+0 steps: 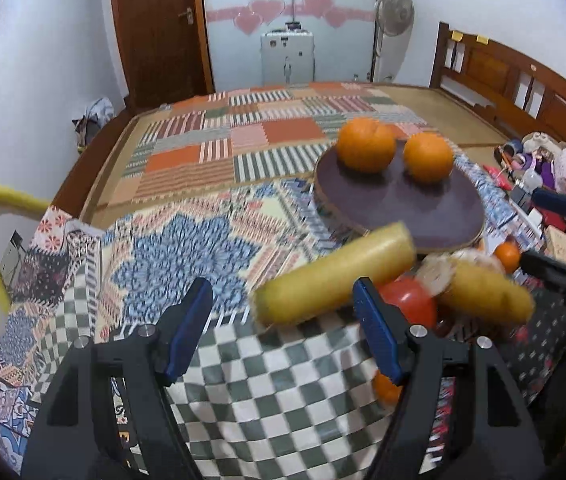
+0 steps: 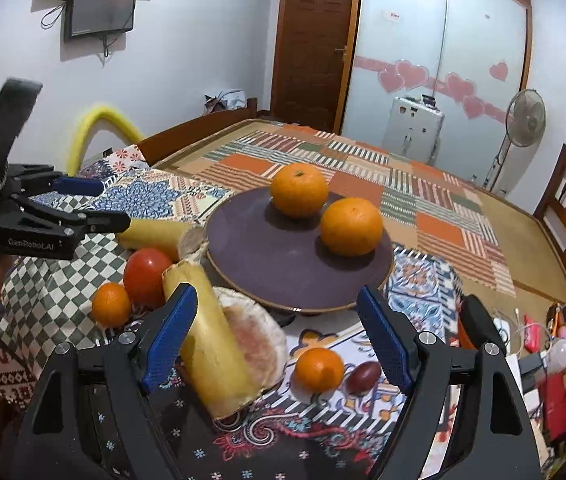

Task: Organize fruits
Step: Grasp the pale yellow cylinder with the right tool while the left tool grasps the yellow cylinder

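Left gripper (image 1: 283, 312) over the checked cloth, jaws wide apart and empty.

Ahead of me a yellow banana (image 1: 333, 274) lies crosswise on the patchwork cloth (image 1: 187, 248), its near end between my blue pads (image 1: 189, 330), touching neither. Just right of it sit a red tomato (image 1: 409, 306) and a second banana (image 1: 487, 290), blurred. Beyond them a dark round plate (image 1: 423, 204) carries two oranges (image 1: 366, 144), side by side at its far edge. A small orange (image 1: 507, 255) sits by the plate's right rim. The right gripper (image 1: 563, 236) pokes in from the right edge.

Patchwork-covered bed (image 2: 523, 240) carries plate (image 2: 267, 268), bananas (image 2: 215, 344), oranges (image 2: 318, 369).
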`<state>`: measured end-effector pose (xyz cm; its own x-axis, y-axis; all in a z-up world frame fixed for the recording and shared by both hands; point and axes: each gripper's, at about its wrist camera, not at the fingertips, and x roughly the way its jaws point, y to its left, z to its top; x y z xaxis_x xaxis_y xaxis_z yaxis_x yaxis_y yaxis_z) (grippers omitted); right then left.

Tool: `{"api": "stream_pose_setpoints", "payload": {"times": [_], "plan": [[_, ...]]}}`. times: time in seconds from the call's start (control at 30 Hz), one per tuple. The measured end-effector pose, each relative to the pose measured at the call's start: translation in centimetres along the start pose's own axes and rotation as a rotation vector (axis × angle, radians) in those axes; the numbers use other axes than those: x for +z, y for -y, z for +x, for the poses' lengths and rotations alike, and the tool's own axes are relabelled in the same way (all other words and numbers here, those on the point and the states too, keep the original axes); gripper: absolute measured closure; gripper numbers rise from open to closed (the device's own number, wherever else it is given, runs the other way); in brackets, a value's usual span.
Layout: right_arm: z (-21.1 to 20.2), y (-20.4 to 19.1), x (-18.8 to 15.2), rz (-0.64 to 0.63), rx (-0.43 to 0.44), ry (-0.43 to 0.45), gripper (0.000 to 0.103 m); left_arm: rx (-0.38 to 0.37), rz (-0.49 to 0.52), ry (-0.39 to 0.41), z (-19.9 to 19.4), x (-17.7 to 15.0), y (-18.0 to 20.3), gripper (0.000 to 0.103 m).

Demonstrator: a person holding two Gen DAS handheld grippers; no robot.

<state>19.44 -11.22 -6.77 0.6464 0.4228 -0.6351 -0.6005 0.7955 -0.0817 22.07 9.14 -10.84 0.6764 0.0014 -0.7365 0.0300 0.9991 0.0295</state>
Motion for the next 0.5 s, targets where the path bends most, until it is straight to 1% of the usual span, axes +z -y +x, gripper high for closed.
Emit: {"api": "stream_pose_setpoints", "payload": {"times": [0.17,0.3,0.4,0.47,0.5], "plan": [[0.9,-0.2,-0.5,0.022,0.026,-0.012,0.023,0.011,0.042,-0.034,2.0,-1.0,0.1,0.031],[1.3,-0.8,-0.6,0.021,0.056,-0.019,0.026,0.011,0.105,-0.041,3.1,-1.3,1.2,0.031],[1.6,-1.5,-0.8,0.012,0.083,-0.025,0.028,0.002,0.134,-0.034,3.3,-0.9,1.4,0.03],[1.9,-1.9,-0.8,0.002,0.101,-0.028,0.029,0.004,0.159,-0.03,3.4,-0.8,1.4,0.028],[1.9,-2.2,-0.8,-0.003,0.108,-0.03,0.03,0.008,0.167,-0.03,3.4,-0.6,1.3,0.024]]}}
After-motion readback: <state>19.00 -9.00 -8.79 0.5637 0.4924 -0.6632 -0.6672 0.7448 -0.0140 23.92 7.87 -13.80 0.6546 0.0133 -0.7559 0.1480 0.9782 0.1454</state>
